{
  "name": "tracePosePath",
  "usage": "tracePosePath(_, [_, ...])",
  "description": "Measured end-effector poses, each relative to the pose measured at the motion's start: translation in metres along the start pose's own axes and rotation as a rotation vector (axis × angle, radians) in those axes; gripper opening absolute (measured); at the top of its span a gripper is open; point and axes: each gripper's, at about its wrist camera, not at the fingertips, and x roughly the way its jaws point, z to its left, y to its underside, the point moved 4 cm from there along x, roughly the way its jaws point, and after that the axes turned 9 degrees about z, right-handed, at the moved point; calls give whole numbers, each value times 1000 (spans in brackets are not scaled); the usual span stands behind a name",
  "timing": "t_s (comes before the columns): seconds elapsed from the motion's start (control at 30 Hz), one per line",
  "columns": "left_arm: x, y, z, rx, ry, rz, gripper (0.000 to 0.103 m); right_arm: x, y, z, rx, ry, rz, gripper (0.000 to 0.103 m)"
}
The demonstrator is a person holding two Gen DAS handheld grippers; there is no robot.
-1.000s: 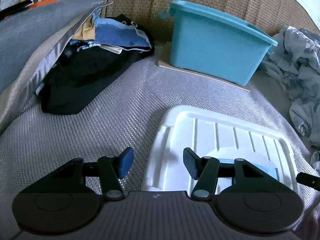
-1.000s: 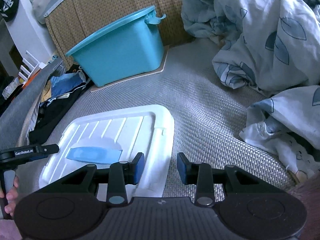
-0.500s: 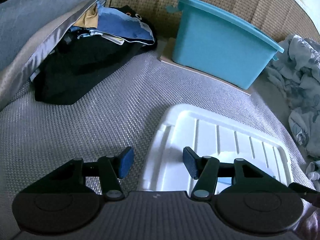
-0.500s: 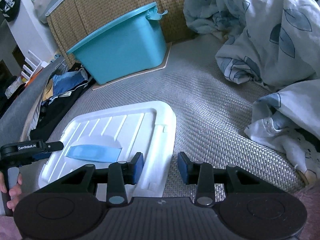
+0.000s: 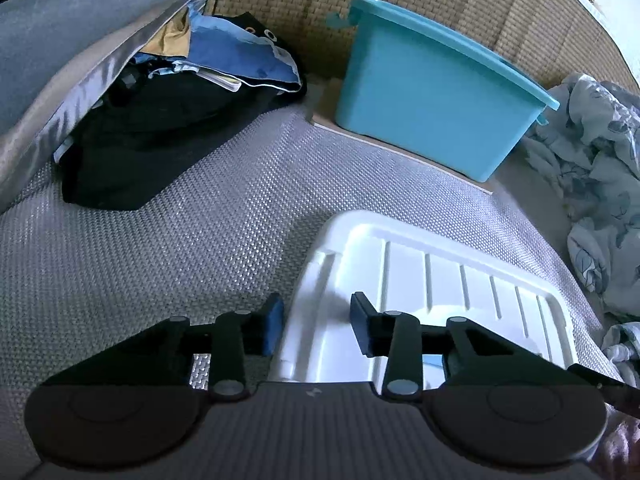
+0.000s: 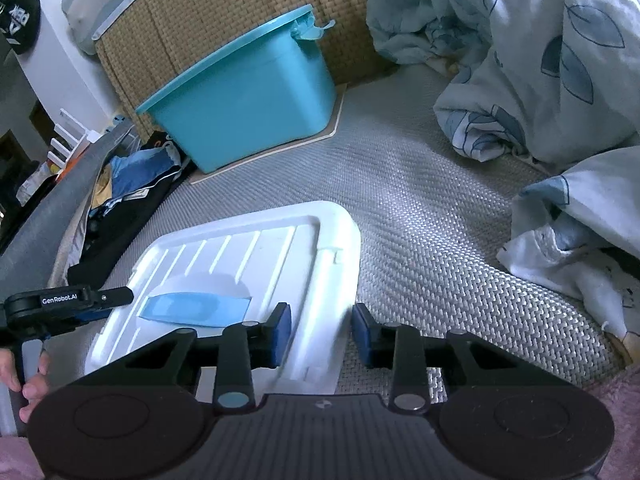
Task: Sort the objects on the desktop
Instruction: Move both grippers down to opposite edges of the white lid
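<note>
A white ribbed plastic lid point(image 5: 440, 276) point(image 6: 256, 256) lies flat on the grey woven mat, with a light blue strip point(image 6: 196, 308) on it. My left gripper point(image 5: 316, 328) is open, its jaws straddling the lid's left edge. My right gripper point(image 6: 322, 334) is open, its jaws straddling the lid's right edge. A teal storage bin point(image 5: 432, 92) point(image 6: 244, 96) stands on a thin board at the back, against a wicker wall. The left gripper also shows at the left of the right wrist view point(image 6: 68, 300).
A pile of dark and blue clothes point(image 5: 172, 112) lies under a grey cushion point(image 5: 68, 40) at the left. A crumpled leaf-print quilt point(image 6: 540, 72) fills the right side. Grey mat point(image 5: 180, 248) lies between lid and bin.
Both grippers have moved forward and lower onto the lid's opposite edges. The left gripper's jaws have narrowed a little. The lid has not moved.
</note>
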Motion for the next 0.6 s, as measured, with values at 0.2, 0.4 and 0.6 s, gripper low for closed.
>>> tracePosePath(0.2, [-4,3,-16,114,-62,-9,40,-2,0,5,-29,29,0,35])
tracePosePath(0.4, [-5,1,-9,68,-40,-4,30,-2,1,-5,-1,-13,1,34])
tracePosePath(0.6, [-6,0,-7,64,-44,-6,27,-2,1,-4,10,-14,-6,34])
